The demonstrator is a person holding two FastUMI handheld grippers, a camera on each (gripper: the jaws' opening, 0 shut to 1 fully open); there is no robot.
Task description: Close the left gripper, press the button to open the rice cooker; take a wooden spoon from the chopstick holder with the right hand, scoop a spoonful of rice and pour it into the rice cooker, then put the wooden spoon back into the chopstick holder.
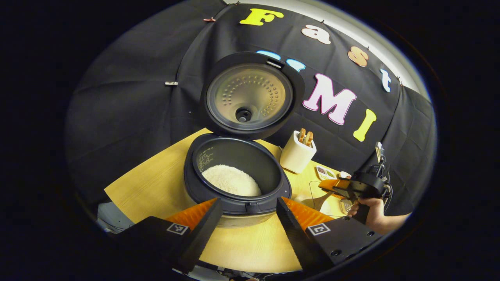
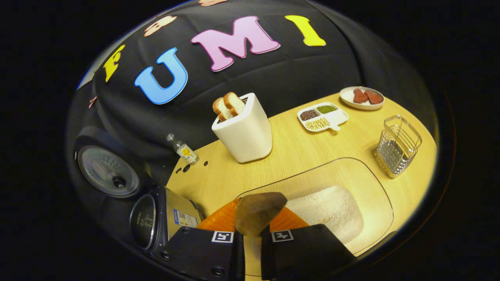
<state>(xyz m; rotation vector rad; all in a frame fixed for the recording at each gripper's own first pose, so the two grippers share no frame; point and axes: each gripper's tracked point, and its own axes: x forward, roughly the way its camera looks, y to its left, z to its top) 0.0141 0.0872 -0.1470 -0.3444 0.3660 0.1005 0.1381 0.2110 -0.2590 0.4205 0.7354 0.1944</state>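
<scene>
Wooden spoon (image 2: 258,212) clamped in right hand-held gripper (image 2: 252,249) (left hand-held gripper (image 1: 249,218) spread; labels unreadable)

Rice cooker (image 1: 238,175): centre of the view, on a light wooden table (image 1: 156,187); dark body, pot uncovered.
Lid (image 1: 252,95): swung up behind the rice cooker, metal inner plate facing the camera.
Rice (image 1: 231,180): white mound in the bottom of the rice cooker's pot.
Left gripper (image 1: 250,218): just in front of the rice cooker, two orange-and-black fingers spread wide apart, nothing between them.
White holder (image 1: 297,154): right of the rice cooker, just beside it, two brown slices standing in its top.
Right gripper (image 1: 353,187): far right of the rice cooker, held in a hand (image 1: 371,212), a wooden spoon (image 1: 318,201) below it; whether its fingers clamp the spoon cannot be told.
</scene>
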